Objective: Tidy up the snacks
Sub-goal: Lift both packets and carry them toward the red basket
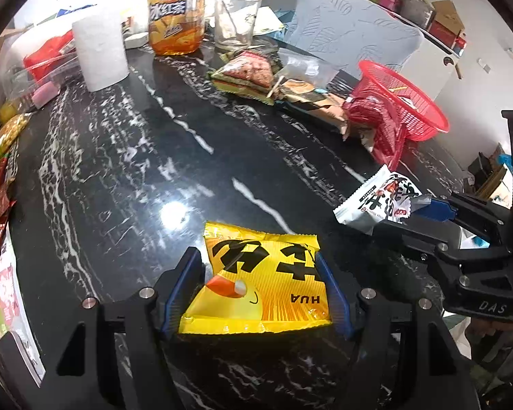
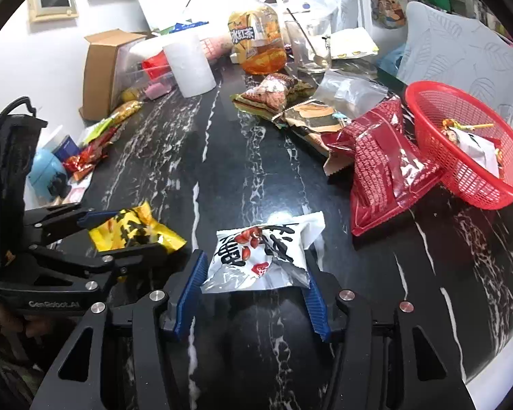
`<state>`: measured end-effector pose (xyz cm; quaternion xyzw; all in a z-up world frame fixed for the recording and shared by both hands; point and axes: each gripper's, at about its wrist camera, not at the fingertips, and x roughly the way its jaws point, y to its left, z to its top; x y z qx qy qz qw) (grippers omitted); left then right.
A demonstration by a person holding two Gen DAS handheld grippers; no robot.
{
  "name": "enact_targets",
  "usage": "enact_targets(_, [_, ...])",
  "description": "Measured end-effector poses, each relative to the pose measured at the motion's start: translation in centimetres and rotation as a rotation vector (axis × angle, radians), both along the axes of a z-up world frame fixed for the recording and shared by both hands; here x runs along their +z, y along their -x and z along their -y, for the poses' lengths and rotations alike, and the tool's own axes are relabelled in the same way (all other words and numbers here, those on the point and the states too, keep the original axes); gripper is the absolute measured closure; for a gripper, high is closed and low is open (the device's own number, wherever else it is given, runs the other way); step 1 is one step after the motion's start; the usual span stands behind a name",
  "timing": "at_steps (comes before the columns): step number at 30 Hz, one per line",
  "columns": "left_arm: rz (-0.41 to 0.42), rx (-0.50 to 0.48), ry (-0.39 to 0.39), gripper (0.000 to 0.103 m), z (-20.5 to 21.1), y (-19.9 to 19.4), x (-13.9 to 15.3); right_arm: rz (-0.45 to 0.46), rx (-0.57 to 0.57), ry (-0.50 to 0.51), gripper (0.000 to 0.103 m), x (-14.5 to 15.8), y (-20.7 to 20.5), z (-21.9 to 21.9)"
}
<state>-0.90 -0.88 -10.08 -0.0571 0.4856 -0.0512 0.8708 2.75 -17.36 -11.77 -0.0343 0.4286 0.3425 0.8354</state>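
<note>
- Two packets are in hand at once: the left tool (image 1: 261, 283) clenches the yellow packet (image 1: 260, 280) by its side edges, low over the tabletop (image 1: 126, 177).
- Right tool (image 2: 253, 280) has the white packet (image 2: 266, 253) between its blue pads (image 2: 188, 294); the far pad's contact is hidden, so I judge it gripped, not certain.
- Squeeze only enough to hold (both bags are puffed and could slip or burst).
- Lift straight up before travelling.
- Carry toward the red basket (image 2: 461, 130), clearing the dark red bag (image 2: 379, 171) leaning on its rim.
- Move one packet first, since the tools sit close together.
</note>
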Motion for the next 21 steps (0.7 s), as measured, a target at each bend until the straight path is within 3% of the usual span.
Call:
enact_targets(13, [0.025, -0.114, 0.041, 0.036, 4.2, -1.9, 1.1, 0.007, -0.082, -0.044, 0.050, 1.2, 1.1, 4.0])
enact_targets(21, [0.077, -0.212, 0.028, 0.036, 7.8, -3.5, 3.5, 0.042, -0.174, -0.061, 0.050, 2.6, 1.6, 7.5])
